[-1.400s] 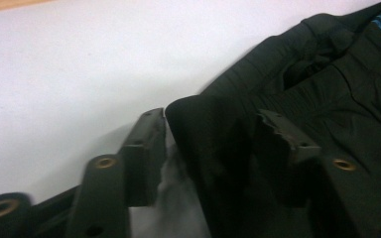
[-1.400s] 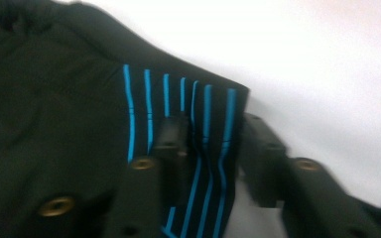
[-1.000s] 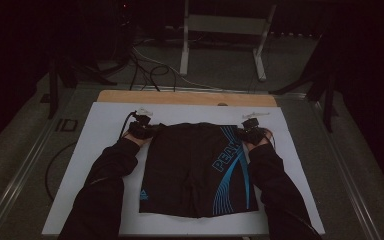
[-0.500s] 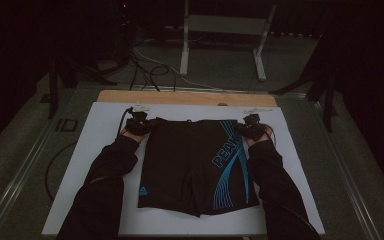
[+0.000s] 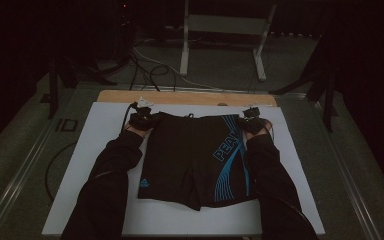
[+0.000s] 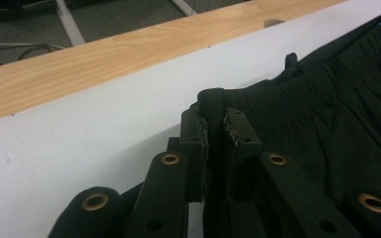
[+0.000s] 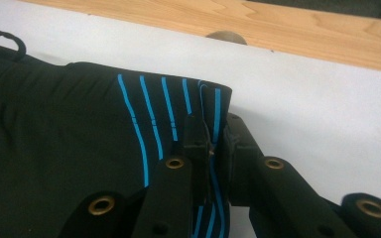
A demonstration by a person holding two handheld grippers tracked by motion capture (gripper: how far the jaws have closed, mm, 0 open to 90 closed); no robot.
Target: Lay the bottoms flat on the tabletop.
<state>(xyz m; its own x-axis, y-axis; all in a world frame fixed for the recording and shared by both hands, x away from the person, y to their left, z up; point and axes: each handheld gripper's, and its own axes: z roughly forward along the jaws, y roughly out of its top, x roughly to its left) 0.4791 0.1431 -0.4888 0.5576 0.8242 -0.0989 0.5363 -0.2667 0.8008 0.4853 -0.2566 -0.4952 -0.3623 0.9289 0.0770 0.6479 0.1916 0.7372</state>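
Black shorts [image 5: 195, 157] with blue curved stripes and blue lettering lie spread on the white board [image 5: 100, 130], waistband toward the far edge. My left gripper [image 5: 142, 119] is shut on the waistband's left corner [image 6: 213, 99]; the fabric is pinched between its jaws [image 6: 214, 131]. My right gripper [image 5: 252, 123] is shut on the right corner of the waistband, where blue stripes [image 7: 213, 106] run between its jaws [image 7: 213, 139]. A drawstring loop [image 7: 2, 39] lies at the middle of the waistband. Both legs of the shorts point toward me.
A wooden strip [image 5: 180, 97] runs along the board's far edge, with a small hole [image 7: 225, 35] in it. Beyond it stand a white metal frame [image 5: 220, 45] and cables [image 5: 145, 67] on the floor. Dark sleeves [image 5: 110, 175] lie beside the shorts.
Both grippers have moved away from me toward the far edge, dragging the shorts by the waistband. The shorts have unfolded and now lie flatter and wider.
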